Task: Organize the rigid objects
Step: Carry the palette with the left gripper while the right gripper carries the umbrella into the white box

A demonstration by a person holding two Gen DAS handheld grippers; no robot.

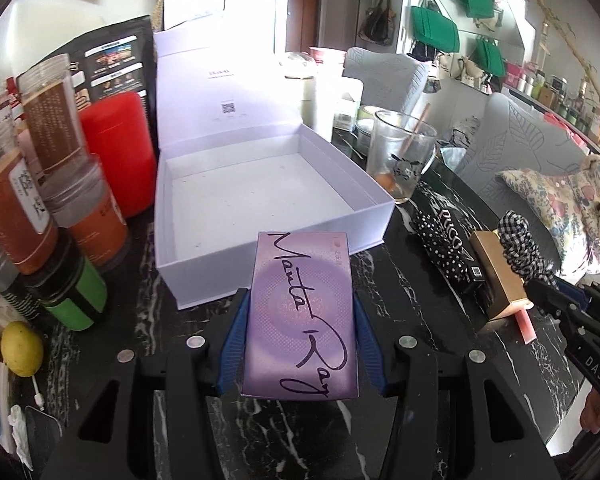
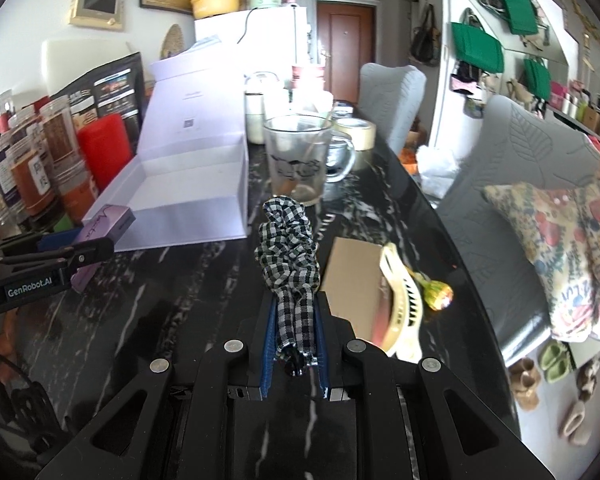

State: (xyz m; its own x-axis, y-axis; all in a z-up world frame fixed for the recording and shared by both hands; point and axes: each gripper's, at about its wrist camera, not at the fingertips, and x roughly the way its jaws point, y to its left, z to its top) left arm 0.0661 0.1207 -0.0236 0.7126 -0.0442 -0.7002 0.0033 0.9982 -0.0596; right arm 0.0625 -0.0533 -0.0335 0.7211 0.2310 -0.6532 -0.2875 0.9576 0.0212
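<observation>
My left gripper (image 1: pixel 300 320) is shut on a flat purple box (image 1: pixel 302 316) with black script, held just before the near wall of the open white box (image 1: pixel 188 280), which is empty inside. The same purple box (image 2: pixel 108 222) shows in the right wrist view at the left gripper (image 2: pixel 88 256). My right gripper (image 2: pixel 296 320) is shut on a black-and-white checked scrunchie (image 2: pixel 288 248) above the black marble table (image 2: pixel 180 300). That scrunchie (image 1: pixel 518 240) also shows at the right in the left wrist view.
Jars and a red canister (image 1: pixel 116 152) crowd the left of the white box. A glass mug (image 2: pixel 300 164) stands behind. A gold box (image 1: pixel 496 272), a polka-dot case (image 1: pixel 440 240), a cream hair clip (image 2: pixel 400 300), a lollipop (image 2: pixel 438 294) and a lemon (image 1: pixel 22 348) lie on the table.
</observation>
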